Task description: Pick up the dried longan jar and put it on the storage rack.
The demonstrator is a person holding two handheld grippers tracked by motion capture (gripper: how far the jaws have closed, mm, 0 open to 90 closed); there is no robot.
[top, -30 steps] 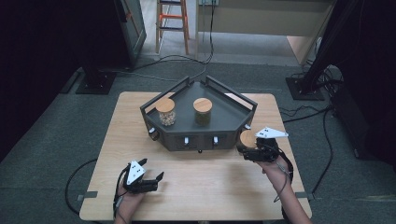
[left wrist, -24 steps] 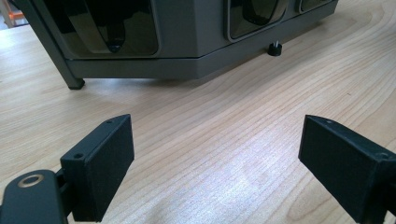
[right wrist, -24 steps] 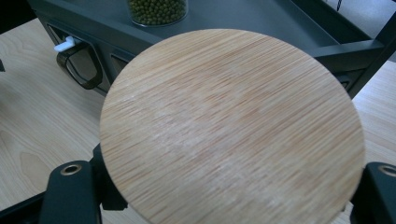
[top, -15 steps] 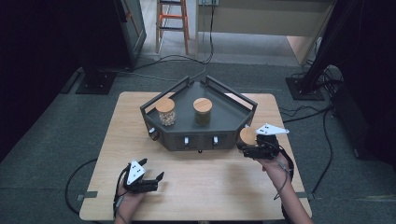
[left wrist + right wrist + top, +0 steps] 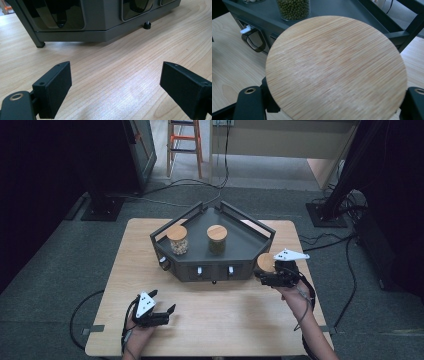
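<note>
Right gripper view point(image 5: 332, 105), green-bean jar point(image 5: 293, 8)

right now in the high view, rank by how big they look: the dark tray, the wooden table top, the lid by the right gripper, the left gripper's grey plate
1. wooden table top
2. dark tray
3. and 4. lid at the right gripper and the left gripper's grey plate: they look much alike in size, so I won't rank them.

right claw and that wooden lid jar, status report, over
Right claw shut on wooden-lid jar, beside the tray's right front corner. Left claw open, empty, over table. Two jars on tray. Nothing in the way.
</note>
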